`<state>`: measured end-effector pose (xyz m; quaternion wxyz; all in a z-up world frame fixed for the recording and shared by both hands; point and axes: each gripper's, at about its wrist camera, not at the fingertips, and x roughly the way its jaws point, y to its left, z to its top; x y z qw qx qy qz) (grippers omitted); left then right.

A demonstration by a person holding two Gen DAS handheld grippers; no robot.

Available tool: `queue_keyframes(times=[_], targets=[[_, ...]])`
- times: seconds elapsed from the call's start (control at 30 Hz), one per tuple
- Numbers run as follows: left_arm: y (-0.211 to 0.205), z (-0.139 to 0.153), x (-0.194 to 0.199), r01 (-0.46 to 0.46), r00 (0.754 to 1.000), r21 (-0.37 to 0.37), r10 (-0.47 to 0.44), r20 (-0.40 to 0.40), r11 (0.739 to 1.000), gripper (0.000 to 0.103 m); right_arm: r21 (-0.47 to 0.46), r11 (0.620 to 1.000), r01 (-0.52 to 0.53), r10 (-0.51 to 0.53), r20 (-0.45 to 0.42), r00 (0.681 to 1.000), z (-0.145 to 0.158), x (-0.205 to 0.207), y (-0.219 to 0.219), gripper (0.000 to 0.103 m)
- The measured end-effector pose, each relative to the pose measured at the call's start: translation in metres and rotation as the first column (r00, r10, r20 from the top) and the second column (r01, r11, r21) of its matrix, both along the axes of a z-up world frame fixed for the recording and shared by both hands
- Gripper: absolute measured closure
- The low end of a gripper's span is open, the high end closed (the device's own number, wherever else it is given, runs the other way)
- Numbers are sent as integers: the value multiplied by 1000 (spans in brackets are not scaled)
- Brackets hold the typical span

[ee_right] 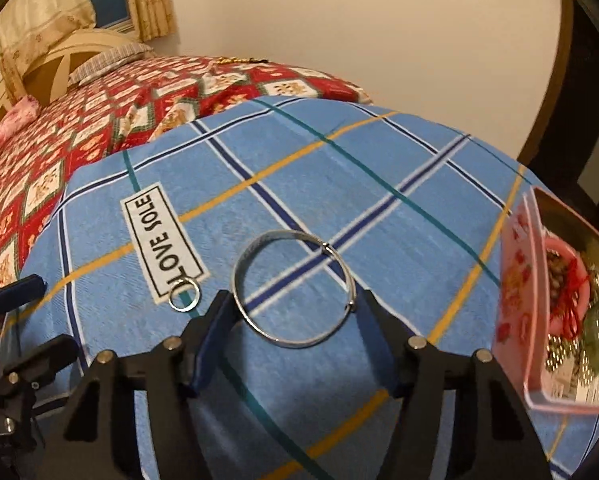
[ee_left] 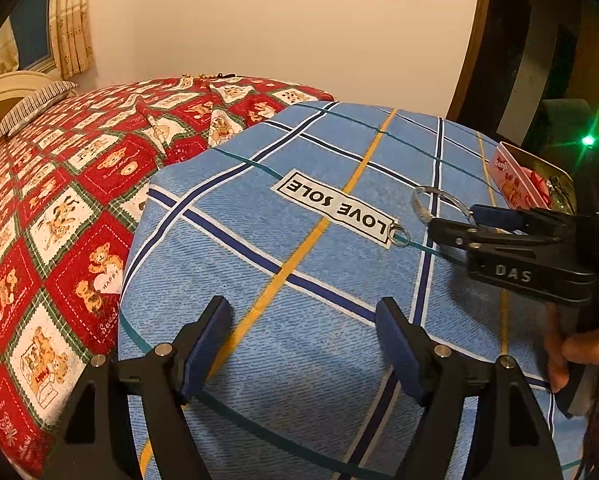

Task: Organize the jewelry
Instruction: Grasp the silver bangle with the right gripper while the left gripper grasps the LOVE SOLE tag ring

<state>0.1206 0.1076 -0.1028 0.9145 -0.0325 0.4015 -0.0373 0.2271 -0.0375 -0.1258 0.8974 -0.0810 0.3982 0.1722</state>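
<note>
Blue plaid cloth covers the bed in front of you, with the red teddy-bear quilt off to the left. Your left tongs hover spread wide and hold nothing. Just right of the LOVE SOLE label lies a small silver ring, loose on the fabric. Your right tongs pinch the silver bangle across its width by the rim alone; squeeze harder and that smooth hoop could twist or spring out, slacken and it may drop onto the soft cloth. On the far right, the pink tin already holds tangled pieces that the bangle might snag
</note>
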Motion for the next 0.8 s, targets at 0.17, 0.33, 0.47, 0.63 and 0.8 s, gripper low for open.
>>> queue_keyframes(times=[0.17, 0.33, 0.47, 0.63, 0.8], targets=[[0, 3, 2, 52, 999, -53, -51, 10, 997, 27, 84, 994, 74, -74, 0, 997, 4, -15, -21, 38], [-27, 21, 16, 164, 984, -10, -163, 75, 986, 27, 158, 974, 161, -168, 27, 985, 8, -41, -47, 38], [-46, 22, 48, 209, 977, -24, -208, 48, 978, 38, 177, 964, 197, -211, 67, 975, 13, -52, -56, 38], [-53, 0, 75, 220, 972, -79, -225, -63, 972, 74, 195, 961, 196, -210, 54, 976, 12, -49, -57, 38], [-64, -3, 73, 247, 966, -20, -248, -71, 969, 75, 185, 965, 188, -198, 37, 979, 9, -47, -53, 38]])
